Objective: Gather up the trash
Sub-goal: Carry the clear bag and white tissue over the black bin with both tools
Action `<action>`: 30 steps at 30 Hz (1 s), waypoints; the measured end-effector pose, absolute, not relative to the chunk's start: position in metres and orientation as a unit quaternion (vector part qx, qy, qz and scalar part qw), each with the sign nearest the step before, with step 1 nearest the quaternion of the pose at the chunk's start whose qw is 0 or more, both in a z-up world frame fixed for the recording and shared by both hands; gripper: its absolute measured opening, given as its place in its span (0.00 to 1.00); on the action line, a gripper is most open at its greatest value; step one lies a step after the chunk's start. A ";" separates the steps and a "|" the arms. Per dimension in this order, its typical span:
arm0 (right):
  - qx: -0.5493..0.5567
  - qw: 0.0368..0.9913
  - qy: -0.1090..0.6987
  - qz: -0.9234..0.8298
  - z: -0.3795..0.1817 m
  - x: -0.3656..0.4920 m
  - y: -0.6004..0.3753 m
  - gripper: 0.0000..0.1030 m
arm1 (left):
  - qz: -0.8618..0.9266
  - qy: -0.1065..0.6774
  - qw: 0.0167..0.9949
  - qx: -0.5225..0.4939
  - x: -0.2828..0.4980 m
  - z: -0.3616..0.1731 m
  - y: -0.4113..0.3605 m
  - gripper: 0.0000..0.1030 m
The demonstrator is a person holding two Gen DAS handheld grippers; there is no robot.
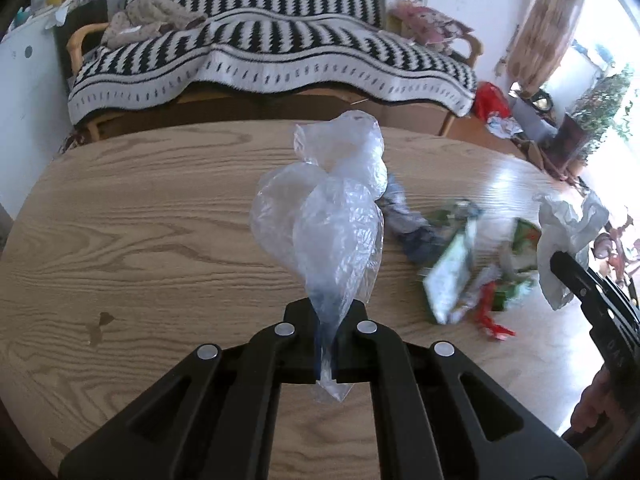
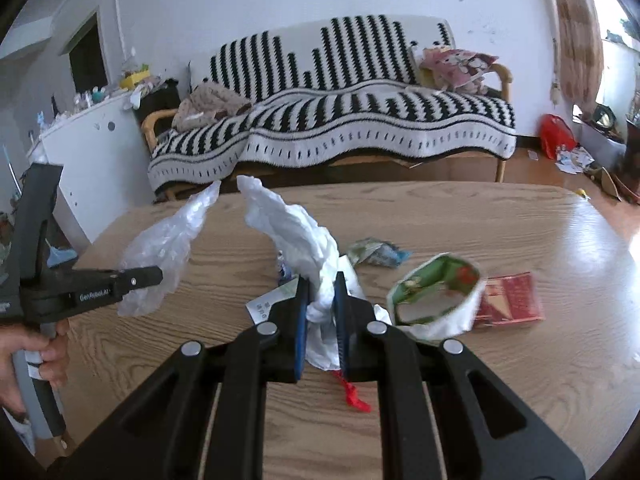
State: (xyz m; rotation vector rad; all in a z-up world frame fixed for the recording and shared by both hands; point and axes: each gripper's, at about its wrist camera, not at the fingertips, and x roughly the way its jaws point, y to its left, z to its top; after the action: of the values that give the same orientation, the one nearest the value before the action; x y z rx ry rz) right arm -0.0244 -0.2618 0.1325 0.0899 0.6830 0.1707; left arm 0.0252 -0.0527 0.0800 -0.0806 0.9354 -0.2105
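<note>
Left gripper clamped on clear plastic bag, held above the counter. Right gripper clenched on crumpled white bag. Green wrapper, red packet lie on counter beyond. Striped sofa behind.

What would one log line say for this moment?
left gripper: shut on clear bag | right gripper: shut on white paper | wrappers on table
</note>
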 end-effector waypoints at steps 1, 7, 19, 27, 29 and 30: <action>0.047 0.939 0.330 0.080 0.139 -0.031 -0.266 0.12 | -0.107 0.446 0.888 -0.038 0.020 0.085 -0.057 0.01; 0.070 0.950 0.301 0.038 0.178 -0.089 -0.305 0.12 | -0.165 0.421 0.892 -0.025 -0.029 0.115 -0.096 0.01; 0.196 0.934 0.285 -0.091 0.184 -0.252 -0.421 0.12 | -0.307 0.434 0.845 0.065 -0.166 0.096 -0.230 0.02; 0.246 0.897 0.350 -0.114 0.126 -0.326 -0.470 0.12 | -0.372 0.521 0.765 0.069 -0.226 0.030 -0.286 0.02; 0.272 0.873 0.386 -0.121 0.092 -0.337 -0.479 0.12 | -0.360 0.555 0.745 0.086 -0.238 -0.004 -0.300 0.02; 0.287 0.857 0.409 -0.127 0.068 -0.345 -0.481 0.12 | -0.363 0.563 0.736 0.094 -0.243 -0.016 -0.306 0.02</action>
State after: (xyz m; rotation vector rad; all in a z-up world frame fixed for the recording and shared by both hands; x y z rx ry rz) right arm -0.3450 -0.4811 0.0683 0.6032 0.8585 -0.2664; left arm -0.2426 -0.3056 -0.0163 0.2068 1.2363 -0.7978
